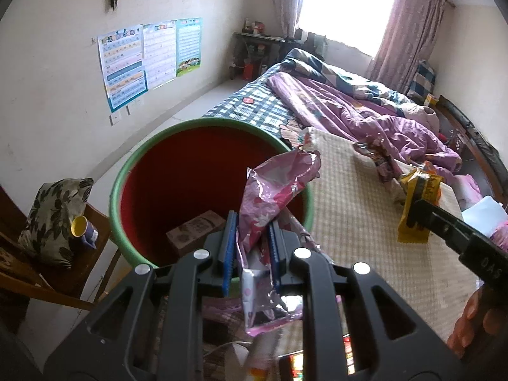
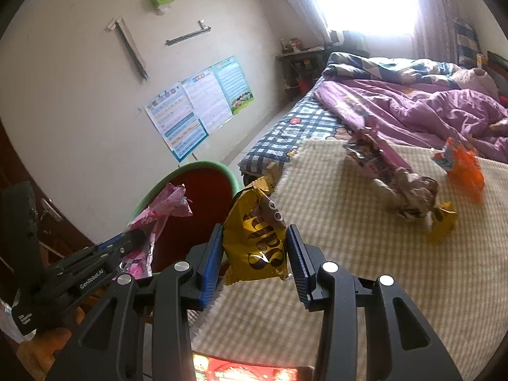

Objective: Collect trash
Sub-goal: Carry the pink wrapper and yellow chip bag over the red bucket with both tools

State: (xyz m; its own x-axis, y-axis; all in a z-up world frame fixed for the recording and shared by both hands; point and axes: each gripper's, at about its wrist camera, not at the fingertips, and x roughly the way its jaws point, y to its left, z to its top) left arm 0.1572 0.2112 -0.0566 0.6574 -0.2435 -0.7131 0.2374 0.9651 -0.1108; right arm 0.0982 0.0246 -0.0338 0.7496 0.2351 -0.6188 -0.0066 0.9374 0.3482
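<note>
Daylight floods in through the window (image 1: 349,3), blown out to white glare in both views. Fisheye bending curves the walls toward dark corners. The wrappers (image 2: 393,177) on the mat are motion-blurred.

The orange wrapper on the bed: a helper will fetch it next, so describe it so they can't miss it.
Start at the bed's woven mat. At the mat's far edge, against the purple quilt, stands the orange wrapper. It is bright orange and translucent, unlike the crumpled pink-brown wrapper beside it.

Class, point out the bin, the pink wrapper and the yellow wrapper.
bin (image 1: 203,171), left wrist view, red inner wall.
pink wrapper (image 1: 273,190), left wrist view, crumpled upper part.
yellow wrapper (image 2: 257,241), right wrist view, printed front.
</note>
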